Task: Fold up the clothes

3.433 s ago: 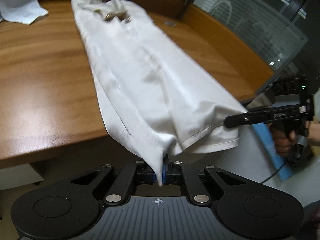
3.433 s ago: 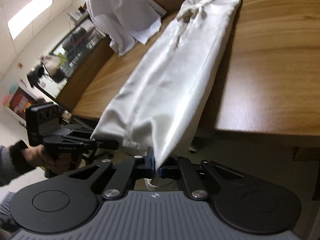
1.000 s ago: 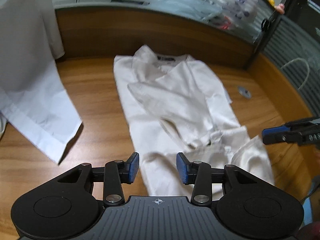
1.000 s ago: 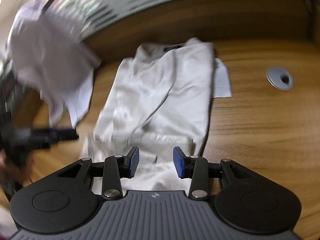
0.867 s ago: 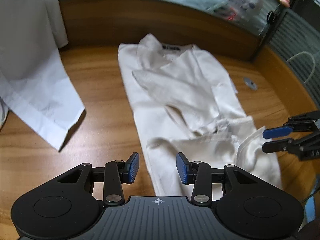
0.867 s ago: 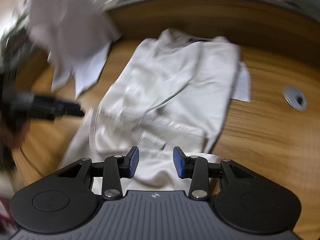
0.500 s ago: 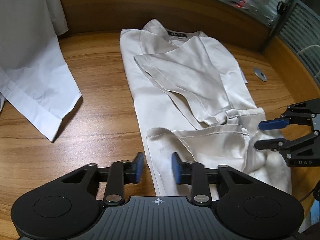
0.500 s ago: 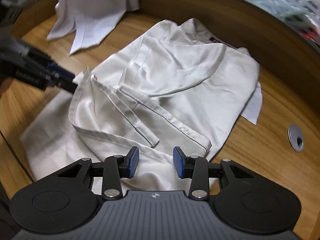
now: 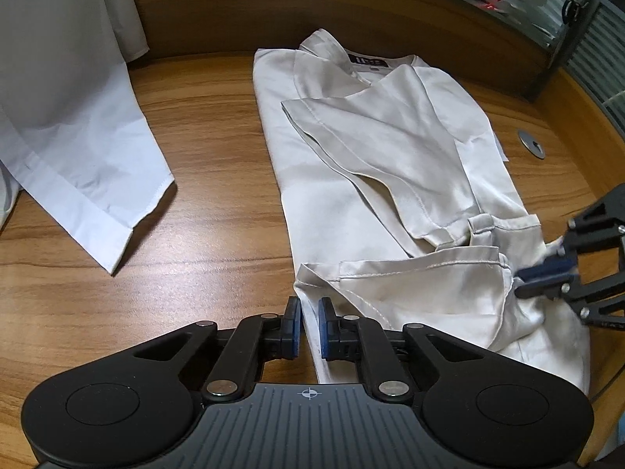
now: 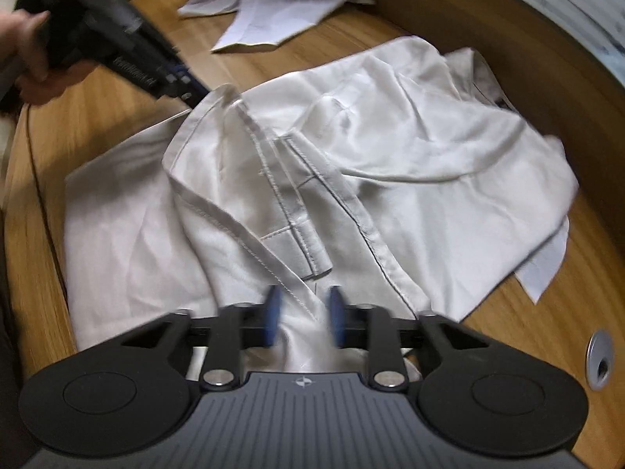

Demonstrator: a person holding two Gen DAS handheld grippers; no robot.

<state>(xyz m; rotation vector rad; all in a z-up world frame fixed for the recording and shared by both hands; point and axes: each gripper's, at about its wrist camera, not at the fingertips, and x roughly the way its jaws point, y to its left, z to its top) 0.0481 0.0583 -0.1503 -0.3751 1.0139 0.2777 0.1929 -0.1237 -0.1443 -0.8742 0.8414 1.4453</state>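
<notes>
1. A cream satin shirt (image 9: 375, 179) is lying on the wooden desk (image 9: 218, 211), collar end toward the desk's raised back edge, black neck label (image 9: 370, 61) showing. It is partly folded – one sleeve is lying diagonally across the body, and the hem end is doubled back over itself near the desk's front edge.
2. The left gripper (image 9: 308, 326) is pointing steeply down at the hem corner on that side. Its jaws are closing, with the shirt's edge sitting between the blue pads (image 9: 295, 324); the pads are nearly together but a sliver of cloth and gap is still showing, so they are not pressing yet (as far as the left wrist view is showing).
3. In the right wrist view the left gripper (image 10: 185, 88) is appearing at upper left, held by a hand (image 10: 27, 58), its tip meeting the folded hem corner.
4. The right gripper (image 10: 302, 320) is working the opposite hem corner. Its own view is motion-blurred, pads (image 10: 271, 318) smeared with cloth bunched up between them. From the left wrist view the right gripper (image 9: 547, 273) is reading as pinched together on the bunched hem fabric at the desk's right side.
5. A second garment – a white shirt (image 9: 70, 129) – is lying well apart from the cream one, draped over the desk's far left.
6. A grey cable grommet (image 10: 599, 365) is sitting in the desk surface beside the cream shirt's right side, not touching it.
</notes>
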